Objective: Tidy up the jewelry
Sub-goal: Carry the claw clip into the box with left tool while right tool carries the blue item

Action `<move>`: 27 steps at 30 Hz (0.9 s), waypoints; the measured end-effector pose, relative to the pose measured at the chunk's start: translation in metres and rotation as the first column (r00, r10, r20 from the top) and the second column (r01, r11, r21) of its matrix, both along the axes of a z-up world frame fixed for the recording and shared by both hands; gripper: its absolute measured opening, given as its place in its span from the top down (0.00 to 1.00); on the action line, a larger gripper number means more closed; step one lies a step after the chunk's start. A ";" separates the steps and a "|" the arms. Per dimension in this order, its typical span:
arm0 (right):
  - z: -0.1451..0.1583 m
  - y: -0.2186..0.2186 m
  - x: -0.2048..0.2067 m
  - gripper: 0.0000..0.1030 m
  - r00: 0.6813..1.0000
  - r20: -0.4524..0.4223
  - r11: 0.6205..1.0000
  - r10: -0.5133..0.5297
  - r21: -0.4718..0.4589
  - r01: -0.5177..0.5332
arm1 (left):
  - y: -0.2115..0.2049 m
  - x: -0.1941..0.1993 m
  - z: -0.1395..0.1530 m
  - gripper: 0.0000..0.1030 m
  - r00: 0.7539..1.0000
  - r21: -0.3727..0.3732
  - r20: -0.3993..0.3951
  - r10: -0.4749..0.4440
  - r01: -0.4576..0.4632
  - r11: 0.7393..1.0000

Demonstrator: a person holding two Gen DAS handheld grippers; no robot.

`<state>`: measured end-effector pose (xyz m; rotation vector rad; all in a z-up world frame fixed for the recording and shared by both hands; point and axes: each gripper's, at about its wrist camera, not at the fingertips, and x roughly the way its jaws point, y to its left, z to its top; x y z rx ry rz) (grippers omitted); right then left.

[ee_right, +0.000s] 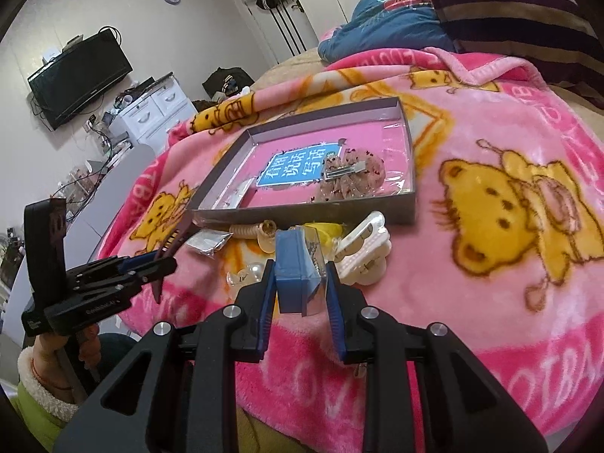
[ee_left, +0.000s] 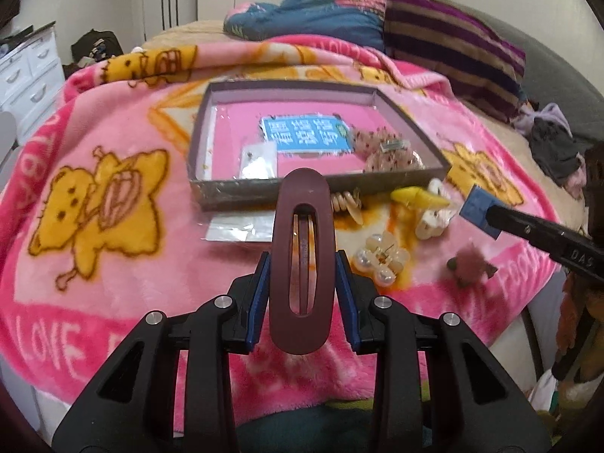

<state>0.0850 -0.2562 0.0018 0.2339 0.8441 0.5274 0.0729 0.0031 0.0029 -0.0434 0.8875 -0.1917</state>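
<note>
Clearly, a maroon oval hair clip [ee_left: 302, 260] is pinched upright between the blue pads of the left gripper [ee_left: 302, 283], which is tilted downward over the pink bear blanket [ee_left: 113, 264] on the bed. Ahead of it lies the shallow grey box [ee_left: 234, 188] (a floral clip and small packets are already inside). A small blue box [ee_right: 292, 275] is clamped by the right gripper [ee_right: 298, 294], also pitched down. Just beyond that gripper, a white claw clip [ee_right: 364, 249] and a yellow clip [ee_right: 324, 230] are seen on the blanket. A hand [ee_right: 56, 358] in a fleece-lined cuff is seen under the left gripper.
</note>
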 end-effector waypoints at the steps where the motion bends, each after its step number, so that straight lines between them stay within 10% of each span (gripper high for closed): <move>1: 0.001 0.000 0.000 0.76 1.000 0.001 1.000 -0.002 -0.002 0.002 | 0.001 -0.001 0.002 0.76 1.000 -0.003 0.006 0.004 -0.004 1.000; 27: 0.039 -0.021 0.005 0.76 0.993 0.104 0.998 -0.059 0.038 0.055 | 0.015 0.008 0.046 0.76 0.992 -0.045 0.098 0.075 -0.070 0.996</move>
